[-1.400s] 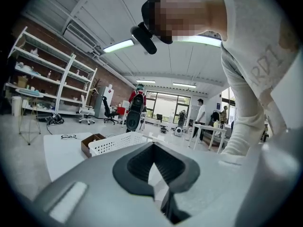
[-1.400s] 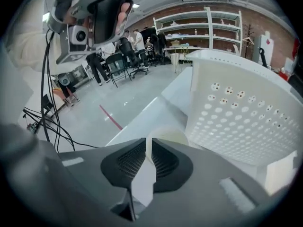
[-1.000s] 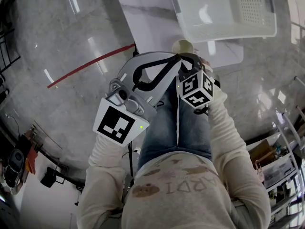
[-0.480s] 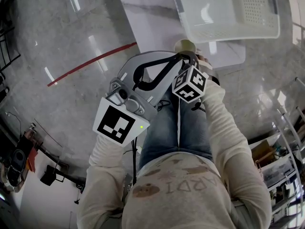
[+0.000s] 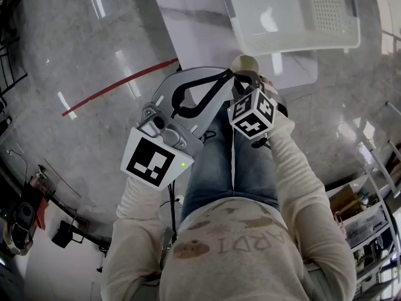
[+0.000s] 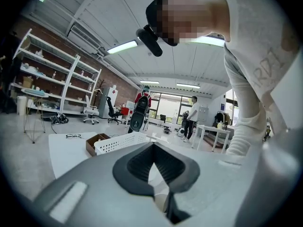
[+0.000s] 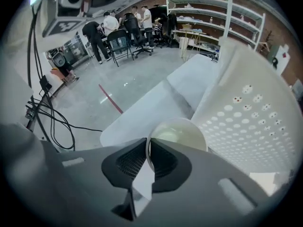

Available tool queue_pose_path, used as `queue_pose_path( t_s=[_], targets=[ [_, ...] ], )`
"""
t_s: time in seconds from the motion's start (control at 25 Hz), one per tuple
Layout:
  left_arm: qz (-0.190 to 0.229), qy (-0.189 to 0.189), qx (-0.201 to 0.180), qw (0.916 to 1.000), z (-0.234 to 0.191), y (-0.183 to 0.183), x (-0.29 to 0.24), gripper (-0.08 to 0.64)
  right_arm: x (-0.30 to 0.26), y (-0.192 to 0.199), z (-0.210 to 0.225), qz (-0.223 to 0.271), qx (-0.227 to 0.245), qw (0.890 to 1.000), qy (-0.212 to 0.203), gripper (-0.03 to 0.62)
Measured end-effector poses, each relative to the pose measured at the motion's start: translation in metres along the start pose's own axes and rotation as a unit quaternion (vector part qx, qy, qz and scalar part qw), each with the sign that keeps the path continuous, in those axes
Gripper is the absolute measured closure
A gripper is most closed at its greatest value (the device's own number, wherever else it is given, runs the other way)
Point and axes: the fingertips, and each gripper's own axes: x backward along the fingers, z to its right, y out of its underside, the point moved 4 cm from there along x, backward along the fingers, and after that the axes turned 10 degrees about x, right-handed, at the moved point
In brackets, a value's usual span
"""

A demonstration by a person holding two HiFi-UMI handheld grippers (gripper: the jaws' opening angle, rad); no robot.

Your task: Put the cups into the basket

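The right gripper (image 7: 148, 155) pinches the cup (image 7: 180, 131) by its rim over the table's (image 5: 188, 17) near edge, just short of the basket's (image 5: 294, 41) wall. The left gripper (image 6: 154, 174), jaws pressed together and empty, hangs beside it.

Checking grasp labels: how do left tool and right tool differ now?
The right tool grips a pale cup by its rim; the left tool is shut on nothing. The white basket looms beside the right tool; from the left tool it shows small, farther off. Shared: both closed, side by side.
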Motion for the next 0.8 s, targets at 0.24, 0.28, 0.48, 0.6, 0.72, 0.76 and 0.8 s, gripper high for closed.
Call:
queue_pose_path(
  t_s=[0.24, 0.28, 0.48, 0.6, 0.72, 0.76, 0.8],
  targets=[
    [0.01, 0.001, -0.012, 0.9999, 0.019, -0.03, -0.006, 0.56, 0.089, -0.021, 0.006, 0.073, -0.028, 0.997, 0.009, 0.54],
    [0.012, 0.002, -0.014, 0.9998, 0.027, -0.037, -0.007, 0.56, 0.11, -0.024, 0.007, 0.088, -0.033, 0.995, 0.013, 0.54],
    [0.028, 0.008, -0.034, 0.999, 0.051, -0.073, -0.01, 0.56, 0.202, -0.04, 0.013, 0.156, -0.053, 0.986, 0.016, 0.54],
    [0.041, 0.006, -0.036, 0.9985, 0.062, -0.095, -0.013, 0.56, 0.25, -0.045, 0.018, 0.178, -0.033, 0.983, 0.039, 0.54],
    [0.05, 0.004, -0.04, 0.9979, 0.076, -0.111, -0.017, 0.56, 0.295, -0.047, 0.026, 0.219, -0.044, 0.973, 0.051, 0.54],
    [0.052, 0.003, -0.041, 0.9978, 0.08, -0.115, -0.019, 0.56, 0.308, -0.048, 0.03, 0.23, -0.048, 0.97, 0.056, 0.54],
    [0.055, 0.002, -0.042, 0.9976, 0.084, -0.12, -0.02, 0.56, 0.319, -0.048, 0.033, 0.239, -0.049, 0.968, 0.062, 0.54]
  ],
)
